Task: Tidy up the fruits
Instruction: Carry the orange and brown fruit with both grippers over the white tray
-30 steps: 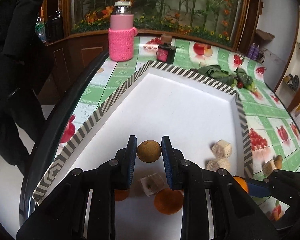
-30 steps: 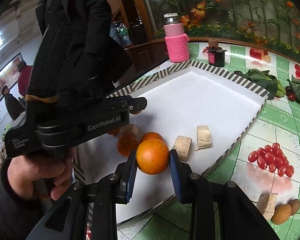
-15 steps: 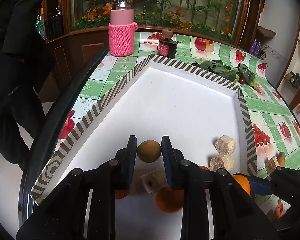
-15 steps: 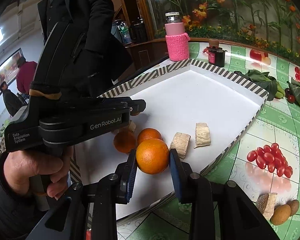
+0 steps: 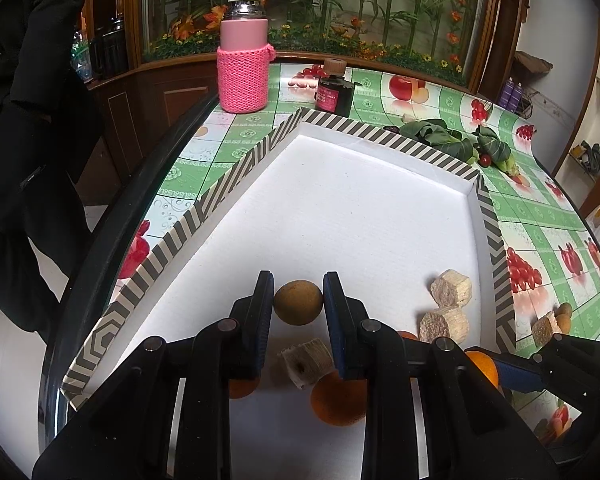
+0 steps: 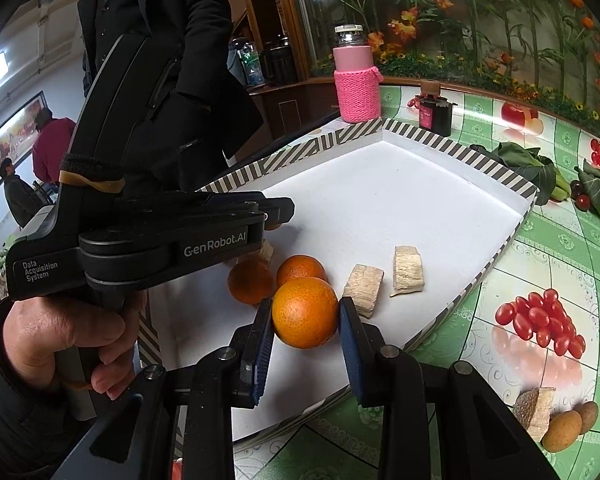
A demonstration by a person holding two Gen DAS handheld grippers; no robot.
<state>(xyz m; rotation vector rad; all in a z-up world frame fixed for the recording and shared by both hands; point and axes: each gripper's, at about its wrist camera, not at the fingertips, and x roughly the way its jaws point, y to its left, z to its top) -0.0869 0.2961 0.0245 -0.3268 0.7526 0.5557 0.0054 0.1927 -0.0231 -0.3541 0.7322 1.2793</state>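
My left gripper [image 5: 299, 302] is shut on a small round brown fruit [image 5: 299, 302], held above the white tray [image 5: 340, 208] with a striped rim. Beneath it on the tray floor lie a pale cut chunk [image 5: 306, 362] and an orange [image 5: 336, 402]. My right gripper [image 6: 305, 314] is shut on an orange [image 6: 305, 313] over the tray's near right corner. In the right wrist view two more oranges [image 6: 252, 282] [image 6: 300, 268] and two pale chunks [image 6: 363, 289] [image 6: 408, 270] rest on the tray. The left gripper's black body [image 6: 172, 240] crosses that view, held by a hand [image 6: 60, 340].
A bottle in a pink knitted sleeve [image 5: 243, 54] and a dark jar [image 5: 334, 90] stand beyond the tray. Leafy greens with cherries [image 5: 460, 144] lie at the back right. A pale chunk and two small brown fruits [image 6: 556, 416] sit on the green tablecloth right of the tray. A person in black stands at left.
Both grippers keep their grips and hardly move. The views have shifted slightly, so the tray's oranges and chunks appear a little displaced.
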